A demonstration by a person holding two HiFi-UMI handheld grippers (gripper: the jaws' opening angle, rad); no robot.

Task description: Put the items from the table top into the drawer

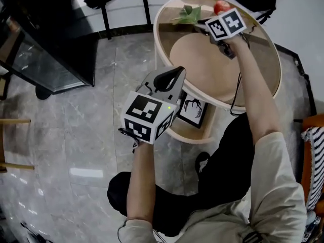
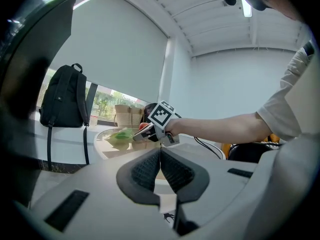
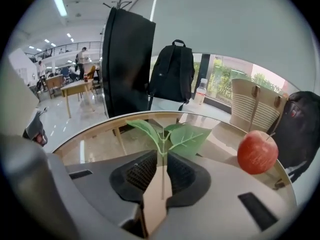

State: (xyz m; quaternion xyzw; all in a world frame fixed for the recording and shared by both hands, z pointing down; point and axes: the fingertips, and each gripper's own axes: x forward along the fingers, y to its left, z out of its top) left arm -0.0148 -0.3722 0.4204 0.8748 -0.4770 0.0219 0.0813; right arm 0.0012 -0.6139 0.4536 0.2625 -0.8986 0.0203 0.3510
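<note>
A green leafy sprig [image 1: 188, 15] lies at the far edge of the round glass-topped table [image 1: 263, 80], with a red apple [image 1: 221, 6] just to its right. My right gripper [image 1: 205, 23] reaches over the table to the sprig. In the right gripper view the thin stem [image 3: 162, 146] runs down the narrow gap between the jaws of the right gripper [image 3: 162, 156], and the pads stand clear of it. The apple [image 3: 257, 151] sits to the right. My left gripper [image 1: 171, 75] hangs in front of the table, above the open drawer [image 1: 190, 135], its jaws shut on nothing [image 2: 160, 156].
A framed black drawing [image 1: 192, 108] lies in the drawer. A dark glass cabinet [image 1: 45, 59] stands at the left, an orange chair [image 1: 308, 151] at the right. Black backpacks [image 3: 172, 79], a bottle [image 3: 201, 91] and a woven basket [image 3: 252, 106] stand behind the table.
</note>
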